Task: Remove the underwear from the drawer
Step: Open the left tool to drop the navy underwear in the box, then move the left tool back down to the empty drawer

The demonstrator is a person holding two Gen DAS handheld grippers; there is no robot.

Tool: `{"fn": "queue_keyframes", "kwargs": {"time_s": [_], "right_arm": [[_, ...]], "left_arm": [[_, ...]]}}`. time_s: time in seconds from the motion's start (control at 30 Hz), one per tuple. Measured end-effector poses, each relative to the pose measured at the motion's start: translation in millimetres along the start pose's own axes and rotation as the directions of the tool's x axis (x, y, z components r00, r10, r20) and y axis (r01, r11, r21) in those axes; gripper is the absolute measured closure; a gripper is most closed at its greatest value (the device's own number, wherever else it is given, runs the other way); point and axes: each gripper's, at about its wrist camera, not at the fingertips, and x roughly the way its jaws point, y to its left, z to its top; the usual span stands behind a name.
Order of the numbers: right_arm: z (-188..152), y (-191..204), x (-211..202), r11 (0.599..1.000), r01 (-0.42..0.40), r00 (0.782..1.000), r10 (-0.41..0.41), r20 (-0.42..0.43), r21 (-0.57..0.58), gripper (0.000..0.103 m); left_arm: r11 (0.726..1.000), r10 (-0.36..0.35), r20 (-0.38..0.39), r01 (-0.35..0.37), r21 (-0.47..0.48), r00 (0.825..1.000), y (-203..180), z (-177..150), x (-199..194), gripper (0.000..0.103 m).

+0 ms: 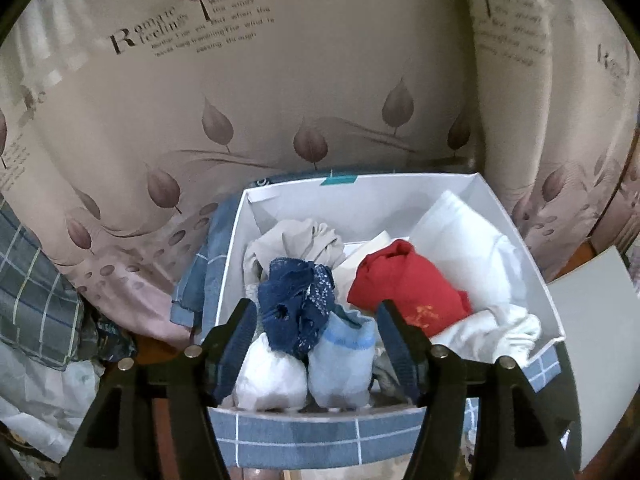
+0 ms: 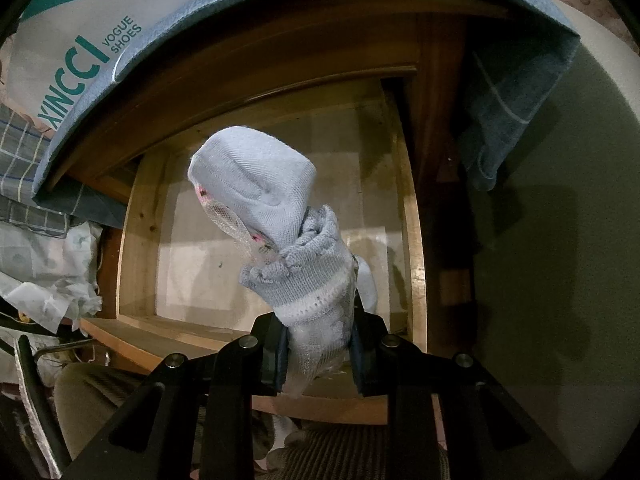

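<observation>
In the left wrist view a white box (image 1: 360,196) holds rolled garments: a navy lace piece (image 1: 296,304), a white roll (image 1: 268,376), a light blue roll (image 1: 344,364), a red piece (image 1: 408,292), plus beige and white ones behind. My left gripper (image 1: 316,336) hovers open over the box's near end; the navy piece and the two rolls lie between its fingers, untouched by the pads. In the right wrist view my right gripper (image 2: 320,356) is shut on a pale blue knit garment (image 2: 272,200), held above the open wooden drawer (image 2: 140,232), whose lined bottom is bare.
A blue checked cloth (image 1: 312,436) drapes under the box's front. A leaf-print curtain (image 1: 280,80) hangs behind, and plaid fabric (image 1: 32,292) is piled at left. A shoe box (image 2: 80,52) overhangs the drawer's top left; a blue towel (image 2: 508,108) hangs at right. Crumpled paper (image 2: 48,280) lies left.
</observation>
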Motion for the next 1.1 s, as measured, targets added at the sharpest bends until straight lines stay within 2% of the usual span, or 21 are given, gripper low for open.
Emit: {"fn": "queue_keyframes", "kwargs": {"time_s": [0.17,0.27,0.4,0.57,0.67,0.83,1.1], "right_arm": [[-0.3,3.0,1.6,1.0,0.014,1.0,-0.014,0.001,-0.006,0.081],[-1.3,3.9,2.0,1.0,0.018,1.0,-0.018,0.002,-0.006,0.081],[-2.0,5.5,2.1,1.0,0.026,1.0,-0.026,0.009,-0.009,0.081],[-2.8,8.1,2.9,0.999,0.035,0.999,-0.035,0.012,-0.014,0.08],[-3.5,10.7,2.0,0.999,0.044,0.999,-0.044,0.02,-0.025,0.08],[-4.5,17.9,1.9,0.996,0.069,0.997,-0.067,0.027,-0.056,0.08],[-6.5,23.3,-0.9,0.992,0.093,0.995,-0.089,0.051,-0.081,0.08]], "left_arm": [[1.0,-0.005,0.037,0.006,-0.024,0.999,9.0,-15.9,-25.4,0.039],[0.998,0.017,0.057,-0.014,-0.053,0.998,18.0,-33.9,-37.6,0.039],[0.994,0.053,0.068,-0.046,-0.096,0.996,29.0,-72.1,-44.8,0.039],[0.992,0.093,0.056,-0.088,-0.091,0.994,25.3,-135.0,-36.6,0.039],[0.994,0.065,0.025,-0.063,-0.094,0.998,18.7,-173.2,-22.8,0.039],[0.988,0.027,-0.088,-0.04,-0.15,0.996,14.9,-226.9,12.2,0.039],[0.966,0.05,-0.129,-0.081,-0.246,0.99,22.8,-269.2,39.8,0.039]]}}
